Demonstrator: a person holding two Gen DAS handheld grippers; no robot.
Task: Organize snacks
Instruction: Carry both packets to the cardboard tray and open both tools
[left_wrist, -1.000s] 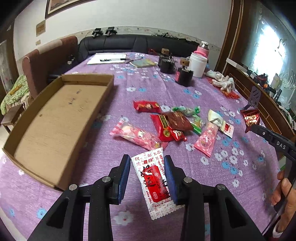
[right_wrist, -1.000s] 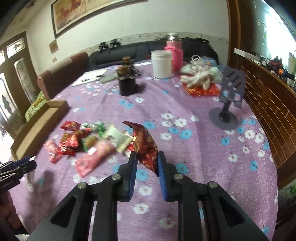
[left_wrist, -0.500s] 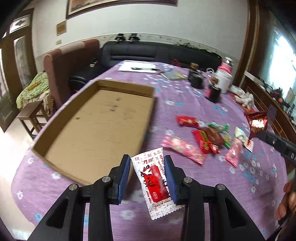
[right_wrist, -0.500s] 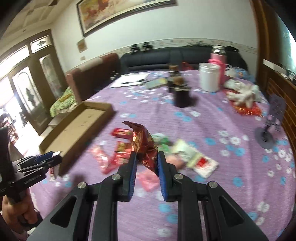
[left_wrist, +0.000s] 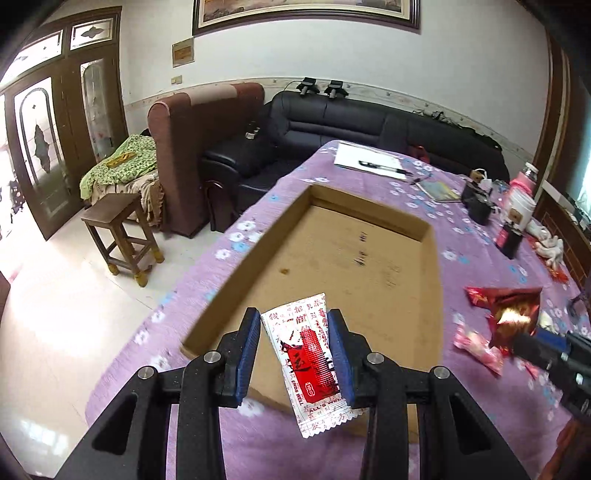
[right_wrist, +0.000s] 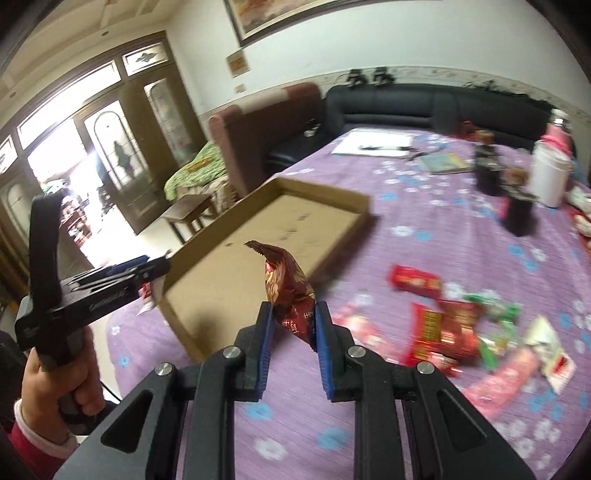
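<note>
White-and-red snack packet (left_wrist: 308, 360) pinched in left hand-held gripper (left_wrist: 297, 350) above cardboard tray's (left_wrist: 430, 236) near edge. Dark red snack bag (right_wrist: 290, 295) clamped in right hand-held gripper (right_wrist: 293, 334) (tilted). Remaining snacks (right_wrist: 454, 325) loose on purple tabletop (right_wrist: 454, 229).

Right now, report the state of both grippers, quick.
Left gripper: shut on the white and red snack packet.
Right gripper: shut on the dark red snack bag.

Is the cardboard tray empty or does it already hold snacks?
Empty: the cardboard tray shows only bare floor in both wrist views; its near corner is hidden behind the gripper.
</note>
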